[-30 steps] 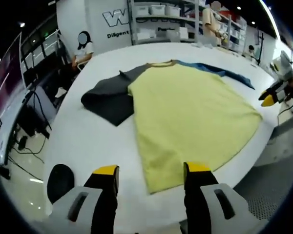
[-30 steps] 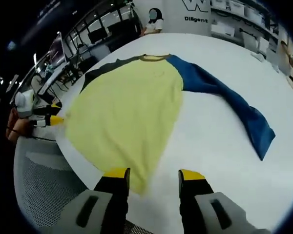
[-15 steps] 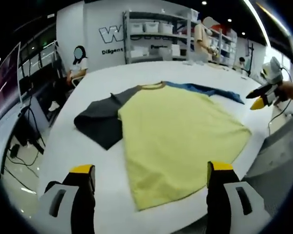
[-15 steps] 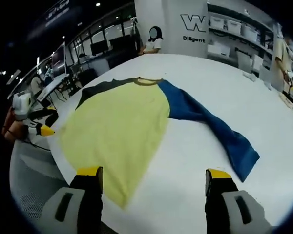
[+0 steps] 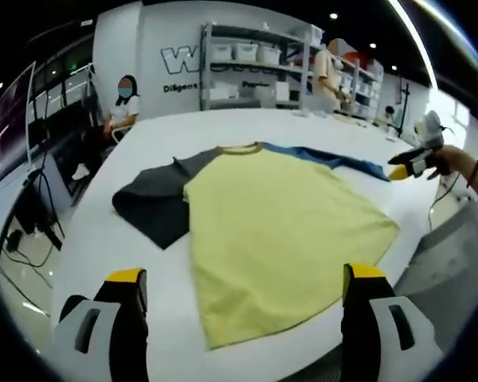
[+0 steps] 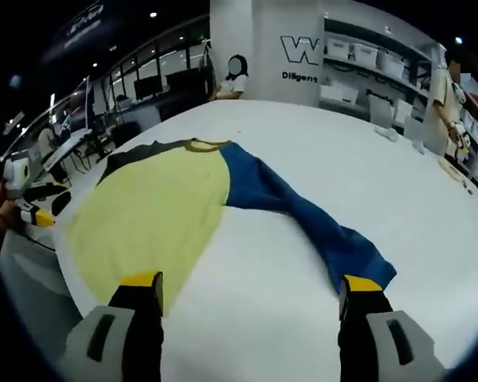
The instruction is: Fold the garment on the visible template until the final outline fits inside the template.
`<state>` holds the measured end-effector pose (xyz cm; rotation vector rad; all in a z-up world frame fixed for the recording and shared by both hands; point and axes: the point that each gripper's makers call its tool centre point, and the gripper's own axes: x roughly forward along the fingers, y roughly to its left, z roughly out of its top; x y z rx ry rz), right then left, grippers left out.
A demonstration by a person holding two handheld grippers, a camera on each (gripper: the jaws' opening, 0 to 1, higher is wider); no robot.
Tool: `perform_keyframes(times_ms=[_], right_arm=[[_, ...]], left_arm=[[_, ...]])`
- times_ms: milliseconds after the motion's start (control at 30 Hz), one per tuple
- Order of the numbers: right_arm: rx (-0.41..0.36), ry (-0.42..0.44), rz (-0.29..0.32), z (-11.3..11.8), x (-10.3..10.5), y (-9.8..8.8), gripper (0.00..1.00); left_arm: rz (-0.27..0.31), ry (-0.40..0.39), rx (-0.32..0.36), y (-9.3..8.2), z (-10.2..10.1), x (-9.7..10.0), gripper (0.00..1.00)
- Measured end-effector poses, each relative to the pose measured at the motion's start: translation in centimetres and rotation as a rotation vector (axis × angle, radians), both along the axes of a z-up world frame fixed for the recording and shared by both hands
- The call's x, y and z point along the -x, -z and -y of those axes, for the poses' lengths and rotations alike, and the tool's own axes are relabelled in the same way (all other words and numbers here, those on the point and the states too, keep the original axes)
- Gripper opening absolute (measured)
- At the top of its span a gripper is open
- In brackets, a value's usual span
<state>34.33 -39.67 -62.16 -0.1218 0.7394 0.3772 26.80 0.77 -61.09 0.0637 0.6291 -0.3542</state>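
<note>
Shelving with white bins [image 5: 255,56] and a wall with large lettering stand behind a big white counter [image 5: 143,239], where a seated person [image 5: 121,103] waits at the far edge. Spread flat on the counter lies the garment [image 5: 279,231], a shirt with a yellow-green body, a dark grey sleeve [image 5: 155,208] and a blue sleeve [image 6: 303,223]; its collar points toward the shelving and its hem lies near the counter's near edge.

From the left gripper view, the left tongs [image 5: 243,298] hang above the counter's near edge with jaws wide apart and nothing between them, the hem's corner lying between and just beyond the yellow tips. The grey sleeve is folded back on itself beside the shirt body. Off the counter's far right edge, a hand holds the right tongs [image 5: 405,167], near the end of the blue sleeve.

From the right gripper view, the right tongs [image 6: 251,290] are likewise spread wide and empty above the counter. The blue sleeve runs out straight from the shirt body, its cuff [image 6: 366,267] just beyond the right-hand jaw tip. The left tongs [image 6: 33,213] show beyond the counter's edge, beside the hem.
</note>
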Motion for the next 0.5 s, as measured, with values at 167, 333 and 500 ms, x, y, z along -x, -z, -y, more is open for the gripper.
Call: perform_keyframes(times_ms=[167, 333, 500], right_arm=[[-0.021, 0.052, 0.005, 2.0, -2.0, 0.5, 0.8], [0.004, 0.048, 0.031, 3.2, -3.6, 1.0, 0.72], [0.02, 0.024, 0.014, 4.1, -4.7, 2.4, 0.66]], left_arm=[[0.021, -0.009, 0.022, -0.4, 0.2, 0.0, 0.99], [0.024, -0.013, 0.01, -0.3, 0.1, 0.1, 0.99], [0.002, -0.011, 0.008, 0.2, 0.4, 0.6, 0.99]])
